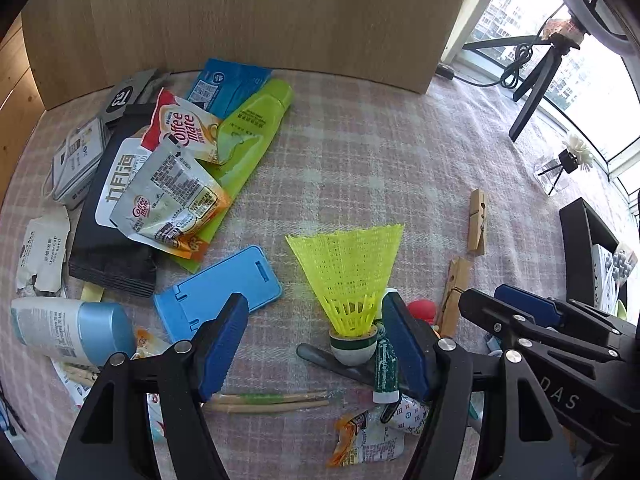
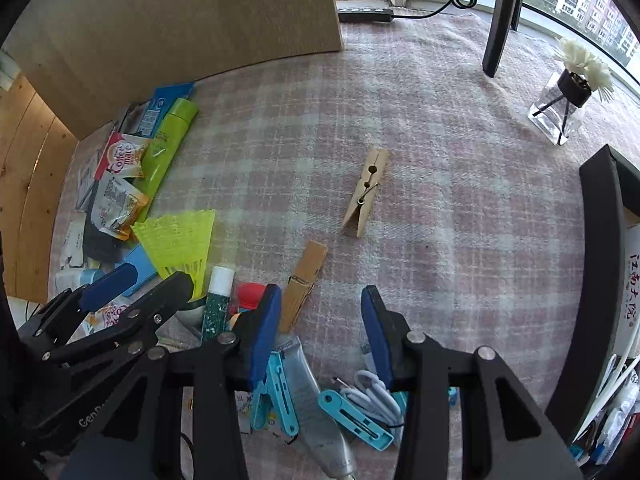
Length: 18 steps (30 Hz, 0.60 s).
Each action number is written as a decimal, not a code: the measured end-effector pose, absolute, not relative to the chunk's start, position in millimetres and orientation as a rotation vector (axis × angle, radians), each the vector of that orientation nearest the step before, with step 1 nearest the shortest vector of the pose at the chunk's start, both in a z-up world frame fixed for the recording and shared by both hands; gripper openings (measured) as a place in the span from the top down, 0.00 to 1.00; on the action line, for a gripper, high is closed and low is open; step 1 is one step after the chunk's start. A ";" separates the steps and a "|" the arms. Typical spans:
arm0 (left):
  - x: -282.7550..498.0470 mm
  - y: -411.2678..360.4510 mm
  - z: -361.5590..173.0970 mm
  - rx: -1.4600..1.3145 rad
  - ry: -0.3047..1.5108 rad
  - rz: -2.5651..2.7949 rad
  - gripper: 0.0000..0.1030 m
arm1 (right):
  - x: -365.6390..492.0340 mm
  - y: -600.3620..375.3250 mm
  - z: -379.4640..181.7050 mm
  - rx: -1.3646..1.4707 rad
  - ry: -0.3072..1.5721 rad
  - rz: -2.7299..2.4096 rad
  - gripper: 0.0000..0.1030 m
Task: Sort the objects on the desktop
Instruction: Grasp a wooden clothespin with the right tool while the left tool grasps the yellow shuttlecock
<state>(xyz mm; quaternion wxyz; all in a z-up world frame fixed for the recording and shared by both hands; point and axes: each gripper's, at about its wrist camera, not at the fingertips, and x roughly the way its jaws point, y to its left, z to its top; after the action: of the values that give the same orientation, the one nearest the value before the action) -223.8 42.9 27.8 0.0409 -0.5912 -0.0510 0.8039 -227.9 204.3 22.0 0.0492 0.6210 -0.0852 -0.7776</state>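
My left gripper [image 1: 316, 344] is open and empty, low over the plaid cloth. A yellow shuttlecock [image 1: 350, 280] stands between its fingers, nearer the right one, beside a green glitter tube [image 1: 386, 372]. A blue phone stand [image 1: 218, 292] lies by the left finger. My right gripper [image 2: 320, 332] is open and empty. A dark wooden clothespin [image 2: 302, 284] lies just ahead of its left finger and a pale clothespin [image 2: 366, 192] lies farther ahead. The right gripper also shows at the lower right of the left wrist view [image 1: 536, 312].
A pile of Coffee mate sachets [image 1: 176, 184], a green tube [image 1: 244, 136] and dark packets sits at the left by a wooden board [image 1: 240, 12]. A white bottle [image 1: 72, 328] lies near left. Blue clips [image 2: 352, 416], a cable and a silver tube lie under my right gripper. A black box [image 2: 600, 264] stands right.
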 end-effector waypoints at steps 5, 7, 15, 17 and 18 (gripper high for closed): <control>-233.5 43.7 19.5 -1.807 -0.138 2.435 0.35 | -237.8 206.1 9.4 1.930 -0.299 -2.356 0.61; -233.5 45.0 17.5 -1.797 -0.127 2.428 0.36 | -239.6 207.4 8.6 1.931 -0.282 -2.349 0.62; -238.4 45.5 14.7 -1.751 -0.128 2.406 0.42 | -245.6 203.7 9.2 1.922 -0.311 -2.287 0.74; -236.5 40.7 15.7 -1.738 -0.156 2.409 0.42 | -244.2 200.0 9.5 1.922 -0.282 -2.278 0.73; -234.5 37.4 16.6 -1.736 -0.175 2.409 0.42 | -244.2 197.6 9.8 1.923 -0.276 -2.271 0.73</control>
<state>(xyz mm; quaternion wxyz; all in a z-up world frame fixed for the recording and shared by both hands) -234.5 37.4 16.6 0.0833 -0.5816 -0.0586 0.8070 -244.2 197.6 9.8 0.0762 0.6416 -0.0922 -0.7577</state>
